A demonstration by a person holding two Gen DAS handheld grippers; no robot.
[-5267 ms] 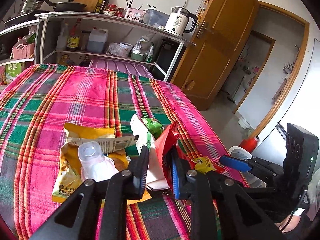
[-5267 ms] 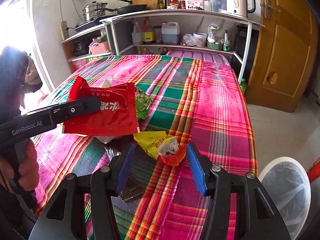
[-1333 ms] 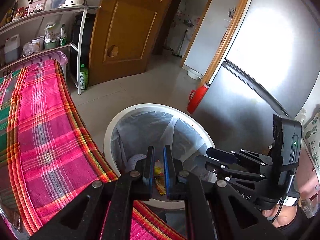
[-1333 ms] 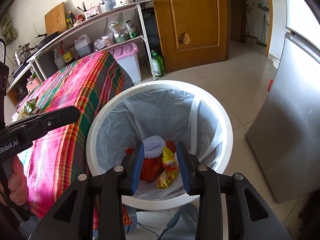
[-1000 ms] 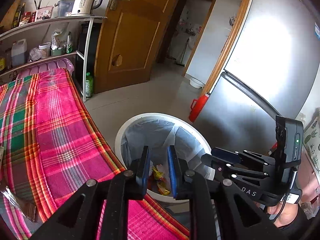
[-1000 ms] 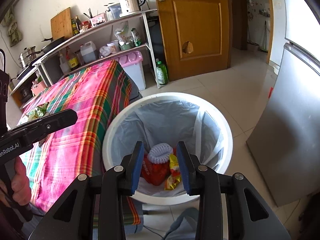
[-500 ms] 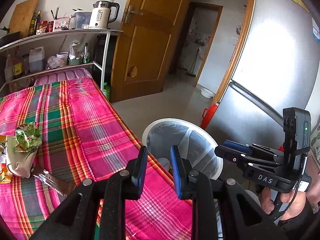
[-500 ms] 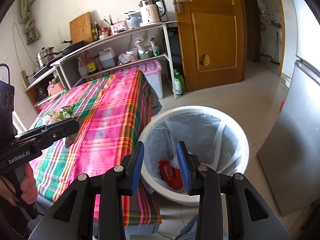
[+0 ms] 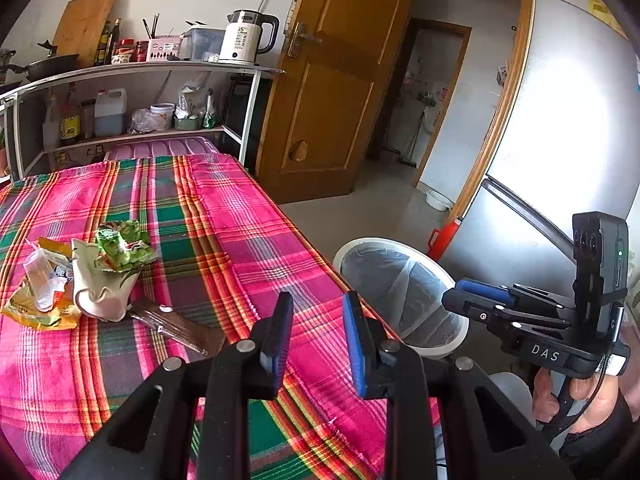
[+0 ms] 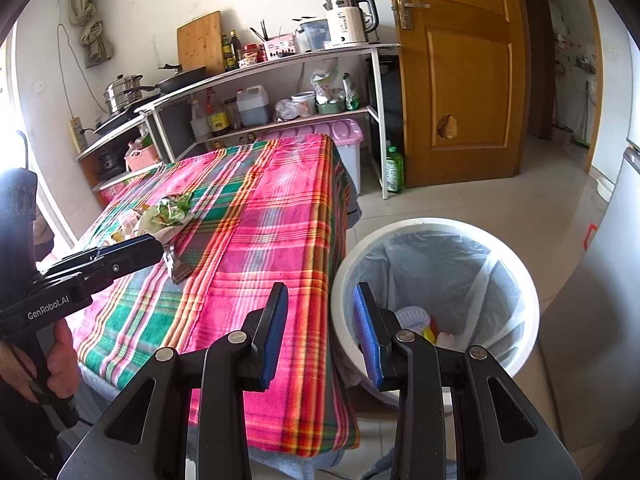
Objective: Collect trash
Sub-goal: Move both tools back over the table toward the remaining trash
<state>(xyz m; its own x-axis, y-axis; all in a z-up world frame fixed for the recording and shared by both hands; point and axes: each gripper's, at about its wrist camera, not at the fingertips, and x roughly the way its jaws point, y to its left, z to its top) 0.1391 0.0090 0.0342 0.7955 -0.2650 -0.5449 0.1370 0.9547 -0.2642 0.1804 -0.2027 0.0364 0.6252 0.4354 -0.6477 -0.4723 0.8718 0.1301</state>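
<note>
Trash lies in a pile on the plaid-covered table [image 9: 248, 220]: a green wrapper [image 9: 122, 244], a crumpled white bag [image 9: 100, 292], a clear plastic cup [image 9: 40, 280], a yellow wrapper [image 9: 36, 312] and a flat brown wrapper [image 9: 180, 326]. My left gripper [image 9: 318, 298] hovers over the table's near right part; its jaws are opening and nothing is between them. My right gripper [image 10: 320, 290] is open and empty, above the table's edge beside the white lined bin [image 10: 400, 226]. Red and yellow wrappers [image 10: 430, 330] lie in the bin.
A metal shelf [image 9: 160, 66] with a kettle, bottles and pans stands behind the table. A pink storage box [image 10: 344, 136] sits under it. Right of the bin are a wooden door [image 10: 460, 80], a tiled floor and a grey fridge [image 9: 560, 140].
Both grippers have swung away from the bin back toward the table. The left jaws have widened. The red wrapper the left gripper held earlier is gone from it.
</note>
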